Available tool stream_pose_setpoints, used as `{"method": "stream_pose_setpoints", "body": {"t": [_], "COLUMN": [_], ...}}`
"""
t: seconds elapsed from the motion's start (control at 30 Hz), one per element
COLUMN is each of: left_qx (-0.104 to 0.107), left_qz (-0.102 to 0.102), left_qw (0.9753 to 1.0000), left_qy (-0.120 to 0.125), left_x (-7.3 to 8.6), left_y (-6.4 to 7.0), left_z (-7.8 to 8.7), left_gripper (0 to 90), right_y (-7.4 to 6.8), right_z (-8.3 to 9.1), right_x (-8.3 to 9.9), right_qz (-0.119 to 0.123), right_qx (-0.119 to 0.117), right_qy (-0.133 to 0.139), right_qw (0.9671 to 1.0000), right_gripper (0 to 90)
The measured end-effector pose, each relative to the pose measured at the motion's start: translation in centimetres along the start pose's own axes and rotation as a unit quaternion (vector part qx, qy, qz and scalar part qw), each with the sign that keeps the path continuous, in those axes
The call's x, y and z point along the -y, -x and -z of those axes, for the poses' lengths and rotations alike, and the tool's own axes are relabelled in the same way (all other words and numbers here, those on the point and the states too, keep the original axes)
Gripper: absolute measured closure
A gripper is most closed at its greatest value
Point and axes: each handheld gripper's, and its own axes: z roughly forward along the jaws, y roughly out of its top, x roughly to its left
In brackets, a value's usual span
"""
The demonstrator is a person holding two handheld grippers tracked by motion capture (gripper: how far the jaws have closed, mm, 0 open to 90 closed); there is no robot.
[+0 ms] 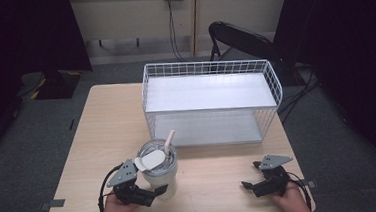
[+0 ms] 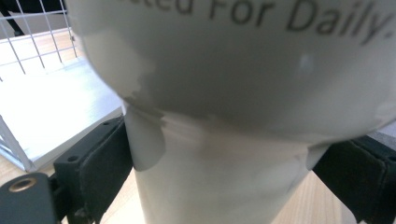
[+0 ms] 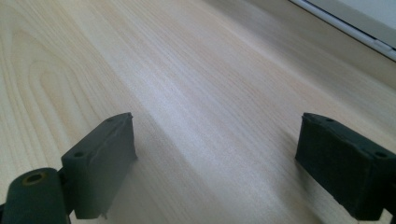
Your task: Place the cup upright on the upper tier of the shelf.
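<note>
White plastic tumbler (image 1: 158, 170) with a clear lid and pale straw (image 1: 169, 141) stands upright near the front edge of the light wooden table (image 1: 102, 132), just in front of the white wire two-tier rack (image 1: 211, 102). Left gripper (image 1: 154, 193): jaws closed on the tumbler's narrow lower body, one pad on each side, as seen in the left gripper view. Right gripper (image 1: 250, 179): jaws spread wide, nothing between them, low over bare tabletop, well apart from the tumbler.
</note>
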Motion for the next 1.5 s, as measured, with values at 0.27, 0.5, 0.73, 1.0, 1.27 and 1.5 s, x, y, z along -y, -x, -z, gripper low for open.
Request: {"method": "stream_pose_setpoints", "body": {"t": [0.27, 0.5, 0.73, 1.0, 1.27, 1.5], "left_qx": [-0.008, -0.010, -0.024, -0.028, -0.030, -0.030], "left_qz": [-0.007, -0.017, -0.032, -0.032, -0.022, -0.022], "left_qw": [0.9998, 0.9995, 0.9989, 0.9988, 0.9993, 0.9990], "left_qy": [0.018, 0.026, 0.026, 0.023, 0.010, 0.023], "left_x": [0.0, 0.0, -0.2, -0.4, -1.1, -2.8], "left_y": [0.2, 0.2, 0.5, 0.6, 0.4, 0.3], "left_z": [-0.4, -0.5, -0.5, -0.2, 0.2, 0.6], "left_gripper": [7.1, 7.3, 8.8, 9.3, 9.4, 9.5], "right_y": [0.0, 0.0, 0.0, 0.0, 0.0, 0.0], "right_z": [0.0, 0.0, 0.0, 0.0, 0.0, 0.0], "right_x": [0.0, 0.0, 0.0, 0.0, 0.0, 0.0], "right_qz": [0.000, 0.000, 0.000, 0.000, 0.000, 0.000], "right_qx": [0.000, 0.000, 0.000, 0.000, 0.000, 0.000], "right_qy": [0.000, 0.000, 0.000, 0.000, 0.000, 0.000], "right_qw": [1.0000, 1.0000, 1.0000, 1.0000, 1.0000, 1.0000], "right_gripper": [11.1, 11.1, 11.1, 11.1, 11.1, 11.1]}}
